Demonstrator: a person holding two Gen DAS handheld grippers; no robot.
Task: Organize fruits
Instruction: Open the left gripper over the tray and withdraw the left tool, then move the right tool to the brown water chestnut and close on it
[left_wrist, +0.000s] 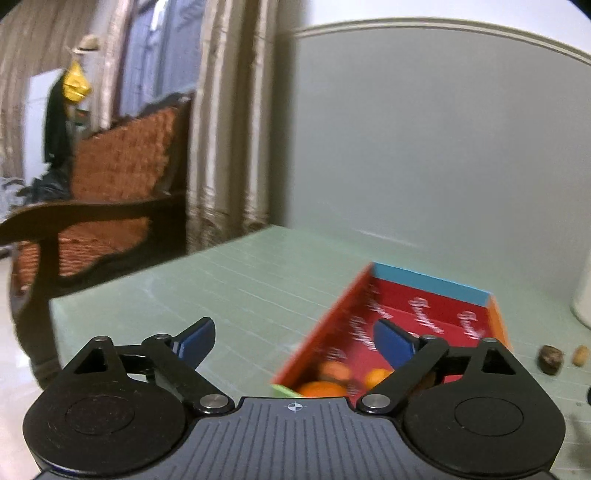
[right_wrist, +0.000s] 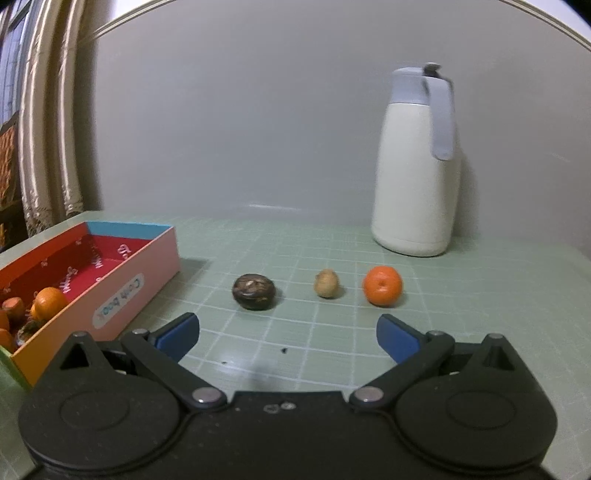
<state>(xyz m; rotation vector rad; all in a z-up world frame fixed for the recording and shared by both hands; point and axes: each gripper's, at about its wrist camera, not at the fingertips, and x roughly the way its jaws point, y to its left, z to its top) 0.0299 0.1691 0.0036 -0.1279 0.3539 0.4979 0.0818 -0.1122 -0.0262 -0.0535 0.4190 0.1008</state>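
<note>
Nearest the left wrist camera, the left gripper (left_wrist: 293, 341) points slightly downward over the near left part of the green table (left_wrist: 221, 288), its jaws spread wide with nothing between them; its right blue finger (left_wrist: 391, 341) overlaps the box in the picture. Just beyond it lies the red box (left_wrist: 328, 325), open-topped, with a blue far wall and white script printed inside; several oranges (left_wrist: 321, 387) and some darker fruit that is too blurred to name sit bunched at its near end, while the far end is bare. In the right wrist view, the right gripper (right_wrist: 288, 334) also tilts gently down above the table, its jaws likewise released and empty, and the box sits to its left with a pink outer side. Ahead of these jaws three fruits lie in a row on the table, apart from one another: a dark brown round fruit (right_wrist: 254, 291) nearest the box, a small tan fruit (right_wrist: 326, 283) in the middle, and a loose orange (right_wrist: 382, 285) on the right. Farther back, near the grey wall (right_wrist: 258, 129), stands a white jug (right_wrist: 415, 184) with a pale blue lid and handle. Curtains (left_wrist: 229, 122) and a wooden sofa (left_wrist: 110, 184) lie beyond the table's left edge.
</note>
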